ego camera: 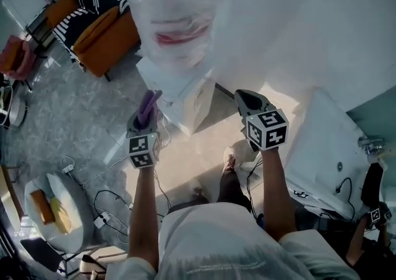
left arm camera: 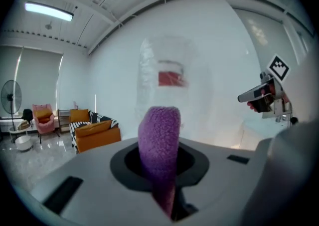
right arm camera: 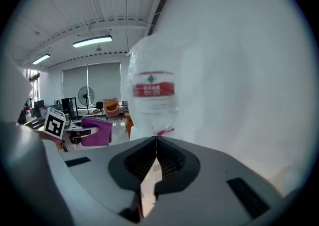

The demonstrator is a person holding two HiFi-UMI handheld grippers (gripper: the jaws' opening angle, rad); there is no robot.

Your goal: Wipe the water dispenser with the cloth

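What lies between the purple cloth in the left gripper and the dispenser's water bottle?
Nothing: in the left gripper view, only open air separates the cloth from the bottle.

- The water dispenser (ego camera: 189,96), white and boxy, stands on the grey floor (ego camera: 74,124), seen steeply from above.
- A clear bottle (ego camera: 176,7) with a red label sits on top of it.
- The left tool (ego camera: 144,125) is held up just left of the dispenser, with a purple cloth (ego camera: 148,104) standing up out of its jaws, close to the dispenser's left edge.
- The right tool (ego camera: 247,101) is raised on the dispenser's right side, apart from it, its marker cube (ego camera: 267,129) facing the camera.
- An orange sofa (ego camera: 105,38) with a striped cushion stands at upper left.
- Cables (ego camera: 108,201) trail across the floor by the person's feet.
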